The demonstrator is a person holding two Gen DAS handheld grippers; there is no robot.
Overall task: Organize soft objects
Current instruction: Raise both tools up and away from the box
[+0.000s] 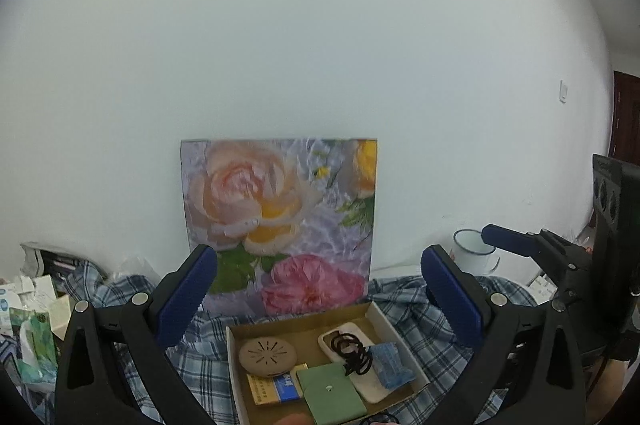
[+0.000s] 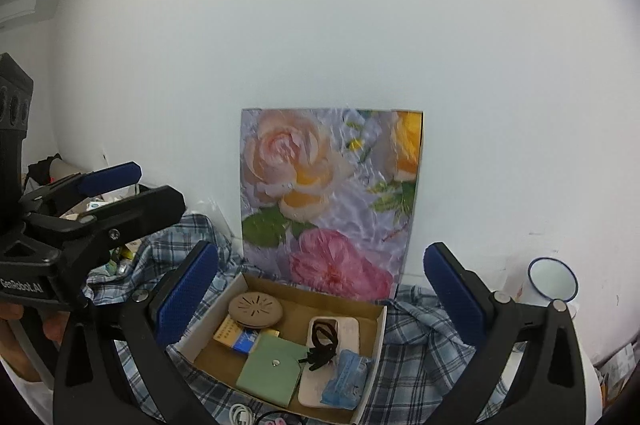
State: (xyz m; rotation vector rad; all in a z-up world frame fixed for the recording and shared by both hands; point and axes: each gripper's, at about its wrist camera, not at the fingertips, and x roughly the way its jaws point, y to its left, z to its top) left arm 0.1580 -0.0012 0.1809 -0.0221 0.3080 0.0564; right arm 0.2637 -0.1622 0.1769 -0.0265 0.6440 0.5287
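Note:
A shallow cardboard box (image 1: pixel 235 365) (image 2: pixel 376 341) lies on a blue plaid cloth (image 1: pixel 200 361) (image 2: pixel 416 337). It holds a green snap pouch (image 1: pixel 330 391) (image 2: pixel 272 369), black hair ties (image 1: pixel 352 349) (image 2: pixel 322 345) on a cream case (image 2: pixel 344 333), a blue tissue pack (image 1: pixel 394 365) (image 2: pixel 346 379), a tan round disc (image 1: pixel 268 355) (image 2: pixel 256 307) and a yellow-blue packet (image 1: pixel 272 387) (image 2: pixel 236 337). My left gripper (image 1: pixel 320 293) is open and empty above the box. My right gripper (image 2: pixel 320 289) is open and empty above it too.
A floral panel (image 1: pixel 288 217) (image 2: pixel 328 197) leans on the white wall behind the box. A white enamel mug (image 1: pixel 474 251) (image 2: pixel 550 281) stands at the right. Cartons and clutter (image 1: pixel 32 309) sit at the left. A white cable (image 2: pixel 240 415) lies before the box.

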